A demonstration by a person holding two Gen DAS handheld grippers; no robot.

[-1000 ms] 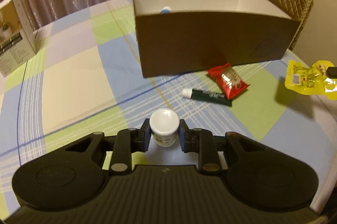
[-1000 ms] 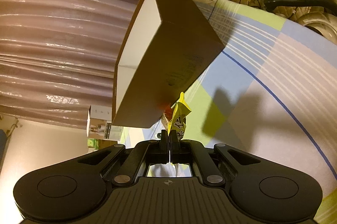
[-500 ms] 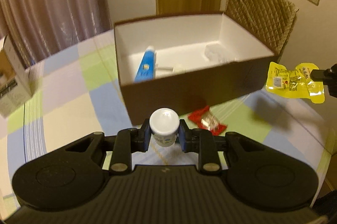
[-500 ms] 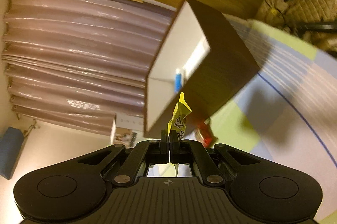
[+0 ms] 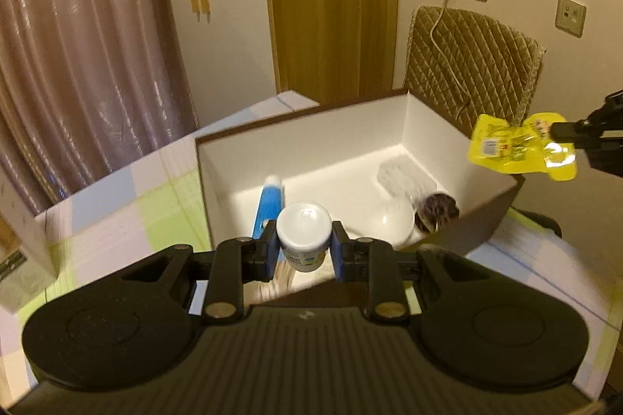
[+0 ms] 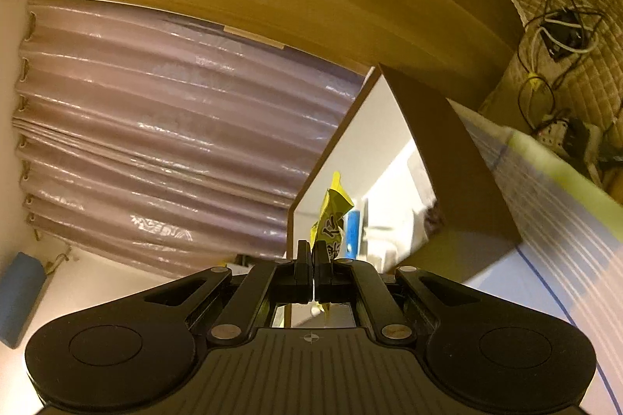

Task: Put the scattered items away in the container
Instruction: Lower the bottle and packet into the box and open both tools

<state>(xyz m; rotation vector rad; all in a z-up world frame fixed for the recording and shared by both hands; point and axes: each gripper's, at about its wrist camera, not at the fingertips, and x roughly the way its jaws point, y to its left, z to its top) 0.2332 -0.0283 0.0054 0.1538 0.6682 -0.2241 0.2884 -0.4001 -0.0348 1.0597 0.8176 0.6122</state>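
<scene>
Left wrist view is showing the left gripper (image 5: 303, 245) clamping its blue pads on a small white-capped jar (image 5: 303, 237), nearly closed around it, hanging above the near wall of the brown box (image 5: 483, 224); inside the box a blue tube (image 5: 268, 204) is lying at 11 o'clock from the jar, a clear packet (image 5: 405, 177) at 2 o'clock; the right gripper (image 6: 312, 251) is pinching a yellow sachet (image 6: 333, 216) with its jaws fully together, hovering by the box's right rim at 3 o'clock.
</scene>
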